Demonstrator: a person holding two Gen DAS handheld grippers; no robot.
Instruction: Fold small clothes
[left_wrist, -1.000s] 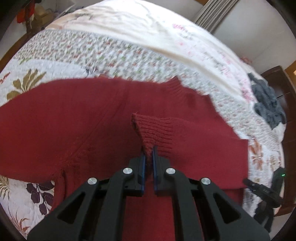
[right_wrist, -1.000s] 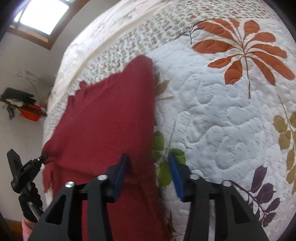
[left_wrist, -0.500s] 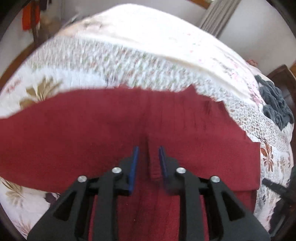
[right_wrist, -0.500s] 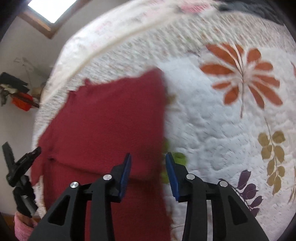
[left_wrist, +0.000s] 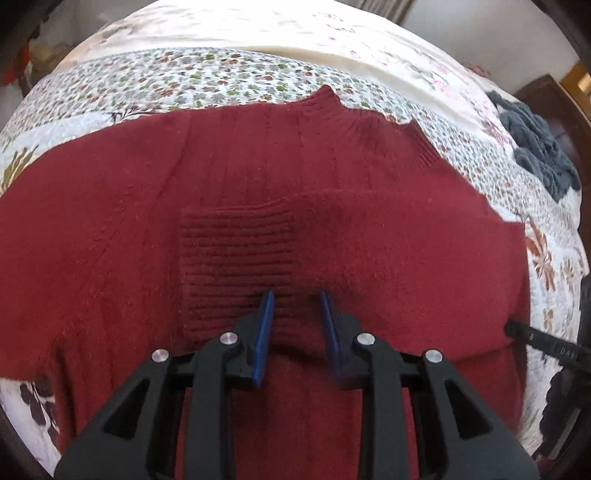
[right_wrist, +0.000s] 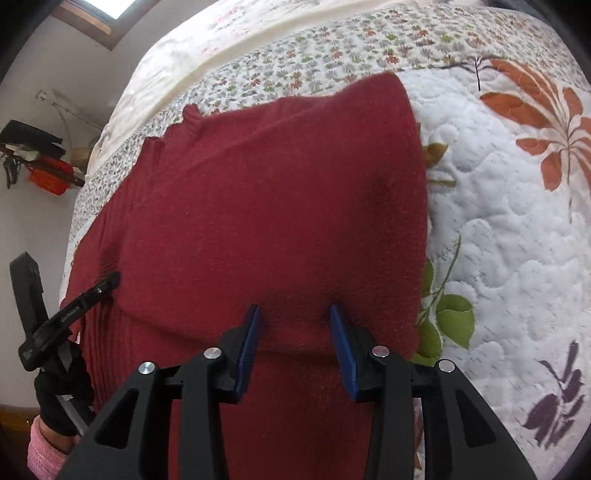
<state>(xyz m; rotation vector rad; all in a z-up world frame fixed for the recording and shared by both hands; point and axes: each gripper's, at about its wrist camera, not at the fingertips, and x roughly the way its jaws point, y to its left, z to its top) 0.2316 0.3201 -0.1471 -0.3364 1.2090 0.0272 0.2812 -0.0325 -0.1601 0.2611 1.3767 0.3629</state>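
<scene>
A dark red knitted sweater (left_wrist: 258, 177) lies flat on the bed, collar toward the far side. One sleeve is folded across its body, and the ribbed cuff (left_wrist: 236, 258) rests near the middle. My left gripper (left_wrist: 295, 295) hovers open just at the cuff's near edge, holding nothing. In the right wrist view the same sweater (right_wrist: 277, 206) shows its folded right side. There my right gripper (right_wrist: 295, 310) stands open over the near edge of the fold, also empty. The left gripper (right_wrist: 88, 291) and a gloved hand (right_wrist: 59, 391) appear at the left.
The bed carries a white quilt (right_wrist: 498, 229) with leaf prints and a floral band (left_wrist: 184, 81). A dark grey garment (left_wrist: 539, 147) lies at the far right of the bed. A window (right_wrist: 92, 14) and a shelf with an orange object (right_wrist: 48, 173) stand beyond.
My left gripper opened and let go of the sleeve cuff, which now lies flat on the sweater. My right gripper moved left over the sweater's folded side and stayed open.
</scene>
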